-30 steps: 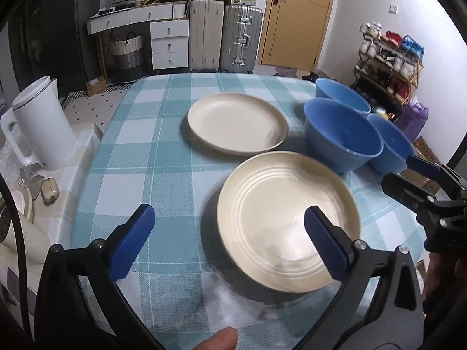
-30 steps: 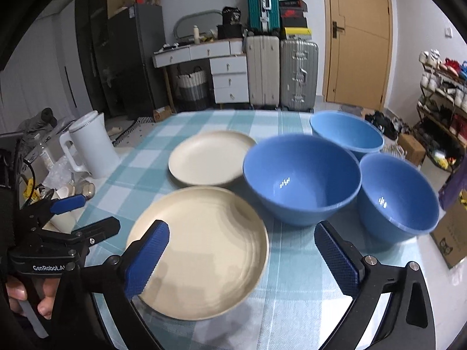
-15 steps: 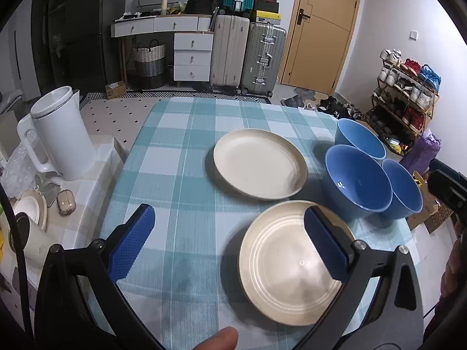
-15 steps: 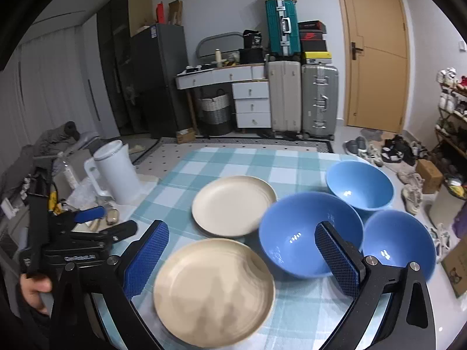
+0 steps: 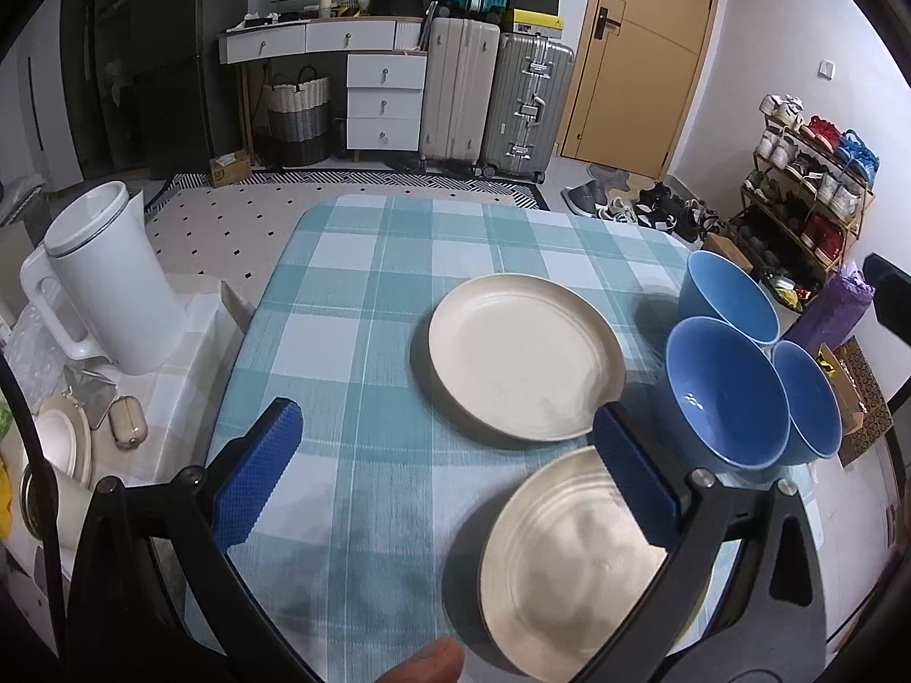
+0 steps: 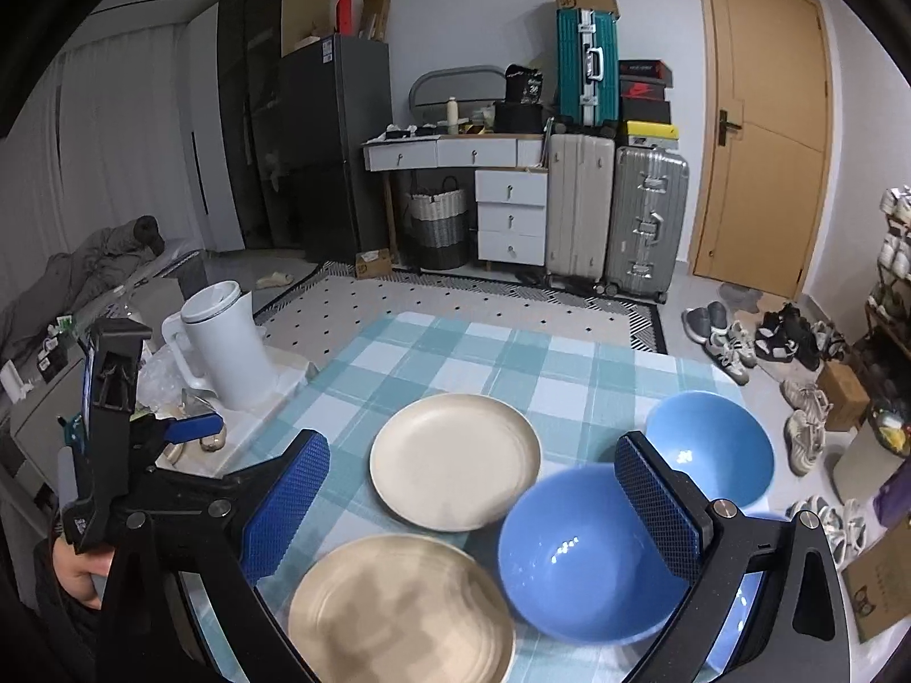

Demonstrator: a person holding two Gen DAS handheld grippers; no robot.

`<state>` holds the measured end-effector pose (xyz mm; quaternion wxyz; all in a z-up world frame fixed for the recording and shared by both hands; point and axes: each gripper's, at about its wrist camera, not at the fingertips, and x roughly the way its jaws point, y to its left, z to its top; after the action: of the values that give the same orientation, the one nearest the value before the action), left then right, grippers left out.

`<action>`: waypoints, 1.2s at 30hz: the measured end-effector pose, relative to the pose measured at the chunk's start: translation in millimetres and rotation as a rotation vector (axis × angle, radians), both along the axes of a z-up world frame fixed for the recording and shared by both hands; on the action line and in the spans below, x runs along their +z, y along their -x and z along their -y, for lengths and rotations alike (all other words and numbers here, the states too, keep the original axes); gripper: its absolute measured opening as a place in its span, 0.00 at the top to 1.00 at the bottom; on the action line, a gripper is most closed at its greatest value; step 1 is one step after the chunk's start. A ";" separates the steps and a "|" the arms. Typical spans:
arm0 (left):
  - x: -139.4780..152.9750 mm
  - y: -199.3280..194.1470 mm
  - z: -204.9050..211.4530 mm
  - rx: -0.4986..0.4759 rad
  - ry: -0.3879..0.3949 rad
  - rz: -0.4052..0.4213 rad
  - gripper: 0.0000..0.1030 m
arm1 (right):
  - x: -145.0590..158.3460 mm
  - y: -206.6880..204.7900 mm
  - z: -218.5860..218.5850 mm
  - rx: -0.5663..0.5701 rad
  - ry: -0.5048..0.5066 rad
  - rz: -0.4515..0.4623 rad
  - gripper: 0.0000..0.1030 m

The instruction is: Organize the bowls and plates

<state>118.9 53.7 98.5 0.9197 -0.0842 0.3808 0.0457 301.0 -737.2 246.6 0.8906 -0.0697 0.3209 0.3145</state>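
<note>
Now both tools, left tool (image 5: 450, 489) and right tool (image 6: 472, 506), have pulled back and up, jaws wide and empty; two plates (image 6: 454, 460) and three blue bowls (image 6: 586, 555) sit unstacked on the worktop (image 5: 364, 307): no sorting begun.

Left gripper (image 5: 450, 478) and right gripper (image 6: 472, 503): black plastic frames, blue cross-hatched pads (image 5: 256, 478), silver screws at the finger joints. White lettering on the left gripper's handle, unreadable.
</note>
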 end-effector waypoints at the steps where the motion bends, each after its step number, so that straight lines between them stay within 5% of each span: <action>1: -2.3 -7.0 -1.6 0.000 -0.001 -0.006 0.01 | -0.4 -7.6 -2.9 0.007 -0.005 -0.016 0.01; 20: -73.4 -98.3 -25.6 0.035 0.028 -0.164 0.01 | -80.4 -128.8 -40.8 0.019 0.094 -0.266 0.01; 36: -124.7 -132.5 -37.7 0.041 0.053 -0.262 0.04 | -161.5 -189.9 -67.9 0.024 0.225 -0.450 0.04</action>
<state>251.5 91.5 -26.2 0.8585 -0.1095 0.4968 0.0653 490.9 -669.3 85.1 0.7797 -0.1005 0.5430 0.2952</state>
